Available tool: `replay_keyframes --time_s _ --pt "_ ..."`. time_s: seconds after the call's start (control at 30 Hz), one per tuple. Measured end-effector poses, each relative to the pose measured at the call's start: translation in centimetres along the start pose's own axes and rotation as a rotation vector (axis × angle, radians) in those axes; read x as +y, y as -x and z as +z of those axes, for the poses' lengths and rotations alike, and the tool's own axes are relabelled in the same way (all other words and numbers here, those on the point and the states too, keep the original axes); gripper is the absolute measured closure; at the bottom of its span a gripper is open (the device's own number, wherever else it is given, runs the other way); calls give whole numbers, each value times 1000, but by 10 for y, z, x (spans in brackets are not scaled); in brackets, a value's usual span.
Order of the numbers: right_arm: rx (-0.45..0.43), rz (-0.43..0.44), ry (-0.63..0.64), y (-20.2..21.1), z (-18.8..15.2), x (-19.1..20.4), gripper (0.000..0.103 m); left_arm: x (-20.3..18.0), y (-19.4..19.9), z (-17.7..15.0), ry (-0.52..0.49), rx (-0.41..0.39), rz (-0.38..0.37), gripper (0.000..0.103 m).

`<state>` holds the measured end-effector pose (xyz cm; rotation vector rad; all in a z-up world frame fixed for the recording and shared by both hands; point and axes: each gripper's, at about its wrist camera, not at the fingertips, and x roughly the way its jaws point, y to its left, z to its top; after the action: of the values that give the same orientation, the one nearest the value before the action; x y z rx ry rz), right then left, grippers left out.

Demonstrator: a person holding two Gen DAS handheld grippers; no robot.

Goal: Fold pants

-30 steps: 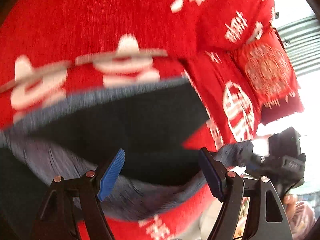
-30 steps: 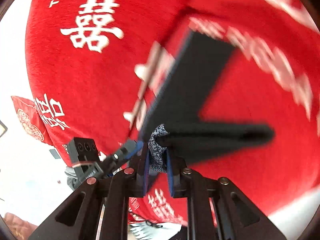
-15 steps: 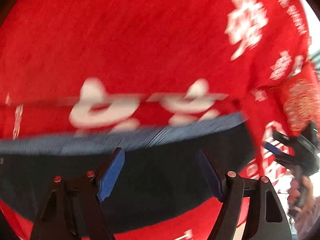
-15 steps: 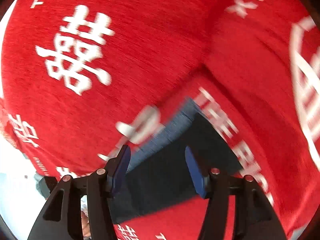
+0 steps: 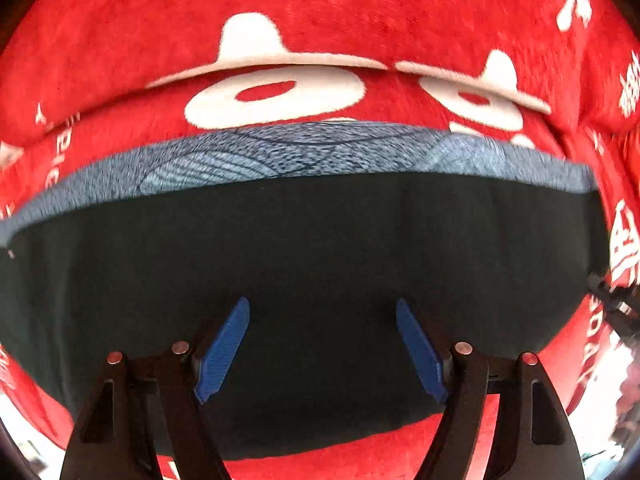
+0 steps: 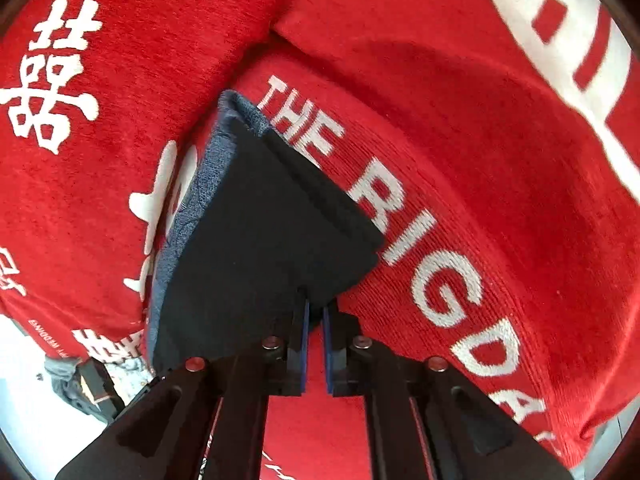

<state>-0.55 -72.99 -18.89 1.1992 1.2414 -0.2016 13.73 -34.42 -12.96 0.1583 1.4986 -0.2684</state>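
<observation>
R gripper (image 6: 315,316) is pinching pants (image 6: 256,232) corner w/ jaws pressed together; L gripper (image 5: 323,350) is hovering over pants, jaws spread, on red cloth (image 6: 460,100).

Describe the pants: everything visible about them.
The pants are dark, nearly black soft fabric, folded into a flat stack with a blue-grey patterned layer showing along the far edge. They lie on the red blanket. The right gripper is shut on their near corner; the left gripper hovers open above them.

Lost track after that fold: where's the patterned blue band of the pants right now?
In the left wrist view the blue band runs along the far edge of the dark pants, against the red cloth, beyond the open left tool.
</observation>
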Motion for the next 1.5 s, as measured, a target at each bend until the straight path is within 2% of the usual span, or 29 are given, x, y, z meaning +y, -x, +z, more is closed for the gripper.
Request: replay_keyframes --time_s 0.03,0.07,0.2,0.3,0.4,0.43,0.53,0.67,0.7,0.77,0.8,0.9,0.97,1.0,1.07,1.1,1.13,1.2,1.27,1.3,1.37,1.4,1.5 --pt "-18 -15 8 6 0 4 84 0 3 2 -5 2 -8 26" --pt "-37 -33 31 13 0 12 82 0 6 4 -4 -2 -18 26" --pt "-70 -48 192 28 -6 57 82 2 21 19 -3 -52 -12 26" --pt "-16 -76 348 0 -7 96 82 -2 10 40 4 -37 16 26" --pt "39 -95 425 -39 -1 122 82 -1 -10 61 51 -38 48 26" --pt "55 -114 436 -46 1 127 82 1 -12 66 64 -44 51 26" --pt "-19 -170 434 -31 0 128 85 4 -9 76 83 -45 32 26" --pt "-176 -355 288 20 -9 95 82 13 4 73 69 -74 78 26" --pt "-213 -360 274 34 -12 89 81 20 7 72 91 -74 62 26" --pt "-244 -317 314 49 -15 93 81 29 9 74 109 -76 41 26" --pt "-231 -292 359 47 -16 102 81 32 7 75 104 -73 40 26" --pt "-77 -193 489 -1 -13 130 81 29 -8 77 79 -45 68 26" --pt "-33 -192 537 -38 -11 142 81 22 -19 83 75 -59 99 23" --pt "-16 -222 564 -59 -7 145 81 21 -20 86 78 -71 106 20" --pt "-12 -276 562 -82 2 140 83 25 -24 94 106 -98 106 17" --pt "-59 -234 551 -79 7 136 83 31 -30 103 139 -88 104 17" --pt "-79 -241 542 -76 12 133 86 38 -32 107 161 -84 103 17" --pt "-107 -283 501 -65 22 124 86 58 -25 116 182 -84 123 17" --pt "-113 -342 444 -53 27 115 82 71 -16 118 190 -89 144 17" --pt "-100 -306 402 -43 29 110 81 82 -7 116 195 -100 144 17" --pt "-45 -171 343 -31 22 103 73 102 9 107 201 -103 147 17" --pt "7 -83 314 -29 13 101 72 112 17 98 205 -101 153 17" --pt "174 101 258 -37 -31 103 69 144 35 73 216 -94 184 17"
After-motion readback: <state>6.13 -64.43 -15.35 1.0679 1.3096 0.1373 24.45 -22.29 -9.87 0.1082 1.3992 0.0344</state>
